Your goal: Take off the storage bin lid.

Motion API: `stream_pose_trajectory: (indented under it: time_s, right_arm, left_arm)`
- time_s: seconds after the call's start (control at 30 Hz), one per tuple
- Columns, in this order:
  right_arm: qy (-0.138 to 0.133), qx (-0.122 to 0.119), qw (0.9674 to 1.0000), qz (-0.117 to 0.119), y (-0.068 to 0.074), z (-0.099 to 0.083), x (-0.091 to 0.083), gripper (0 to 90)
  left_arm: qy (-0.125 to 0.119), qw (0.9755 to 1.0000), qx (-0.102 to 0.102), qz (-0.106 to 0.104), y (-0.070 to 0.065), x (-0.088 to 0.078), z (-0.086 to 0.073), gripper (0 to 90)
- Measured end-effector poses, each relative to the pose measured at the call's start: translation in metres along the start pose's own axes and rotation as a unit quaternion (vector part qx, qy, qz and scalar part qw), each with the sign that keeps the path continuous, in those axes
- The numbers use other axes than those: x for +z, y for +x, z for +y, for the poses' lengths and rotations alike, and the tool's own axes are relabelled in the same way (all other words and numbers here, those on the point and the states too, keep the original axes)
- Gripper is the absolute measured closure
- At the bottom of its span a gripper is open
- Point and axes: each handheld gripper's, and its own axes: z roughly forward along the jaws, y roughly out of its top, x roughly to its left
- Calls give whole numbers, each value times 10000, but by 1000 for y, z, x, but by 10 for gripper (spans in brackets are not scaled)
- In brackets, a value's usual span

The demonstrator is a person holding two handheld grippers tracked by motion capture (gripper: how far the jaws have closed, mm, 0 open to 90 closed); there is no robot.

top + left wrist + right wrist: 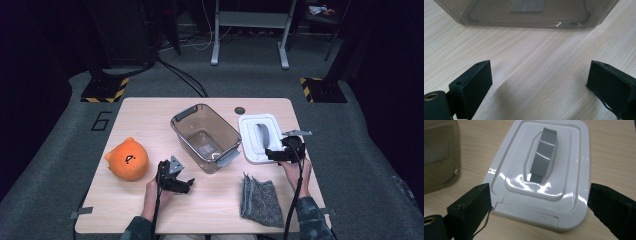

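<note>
The left claw (186, 184) rests spread on the tabletop (150, 115), the clear bin (205, 137) just ahead of it and an orange plush (127, 159) at its outer side. The right claw (270, 154), spread wide, holds nothing; the white lid (544, 170) lies flat directly ahead, a grey cloth (261, 200) behind it.

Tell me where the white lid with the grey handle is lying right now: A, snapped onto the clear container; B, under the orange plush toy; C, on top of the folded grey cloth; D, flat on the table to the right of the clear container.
D: the white lid lies flat on the table beside the open clear container, on its right.
</note>
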Motion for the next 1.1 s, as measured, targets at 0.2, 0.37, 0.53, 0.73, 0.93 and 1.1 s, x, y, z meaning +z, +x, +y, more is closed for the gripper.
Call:
stream_pose_trajectory:
  time_s: [0.2, 0.37, 0.53, 0.73, 0.93, 1.1]
  right_arm:
    - [10, -83, 9999, -138, -1, -24, -7, 24]
    - [64, 22, 9996, -277, -7, -62, -8, 21]
    - [103, 54, 9992, -381, -13, -80, -8, 21]
    - [129, 147, 9992, -354, -17, -90, -5, 26]
    - [144, 82, 9992, -359, -17, -92, -2, 27]
    - [102, 86, 9993, -347, -16, -94, -3, 28]
  left_arm:
    - [26, 10000, 50, 9, 1, 0, 0, 54]
    - [7, 10000, 24, 16, 0, 0, 0, 53]
    - [-2, 10000, 1, 21, 0, 0, 0, 52]
    - [-1, 10000, 14, 44, 0, 0, 0, 53]
    - [-34, 9999, 23, 105, -1, 0, 0, 53]
    - [-45, 10000, -8, 31, 0, 0, 0, 55]
